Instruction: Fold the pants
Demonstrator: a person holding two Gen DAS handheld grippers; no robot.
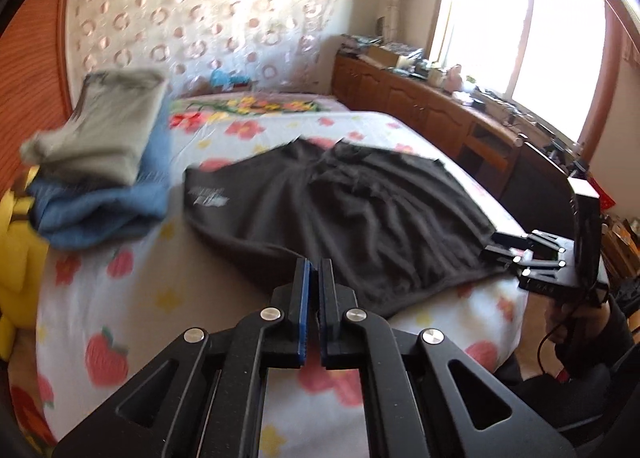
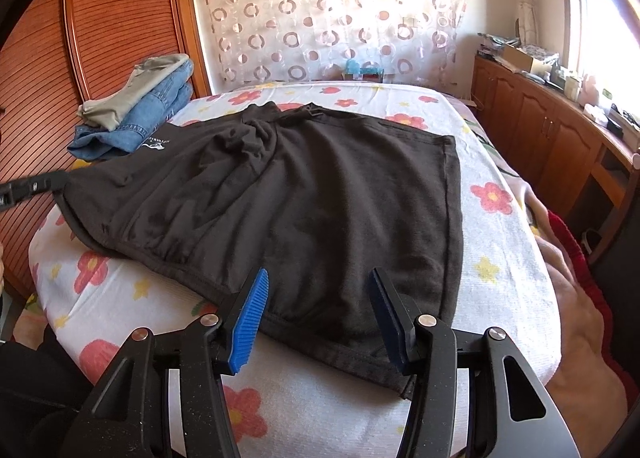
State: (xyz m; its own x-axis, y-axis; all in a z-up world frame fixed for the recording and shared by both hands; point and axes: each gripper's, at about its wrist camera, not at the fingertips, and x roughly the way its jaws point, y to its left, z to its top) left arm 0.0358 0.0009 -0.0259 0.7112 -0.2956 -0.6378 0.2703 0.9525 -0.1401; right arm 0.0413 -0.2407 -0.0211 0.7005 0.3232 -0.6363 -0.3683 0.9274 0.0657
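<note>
From the left wrist, the left gripper (image 1: 314, 270) has its pads pressed together with nothing visibly between them; the dark pants (image 1: 340, 213) lie just beyond its fingertips on the flowered bedsheet (image 1: 104, 298), apparently folded, long axis running across. From the right wrist, the right gripper (image 2: 320, 298) stands half open and holds nothing, the pants' near hem between its fingers. Folded jeans (image 2: 132, 125) lie far left, before a wooden wardrobe (image 2: 100, 17).

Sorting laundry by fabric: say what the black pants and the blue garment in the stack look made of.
Black pants: likely soft matte knit, fleece or jersey; it drapes in soft ripples without shine. Blue garment: likely denim; faded mottled blue, pale stitched seams.
</note>
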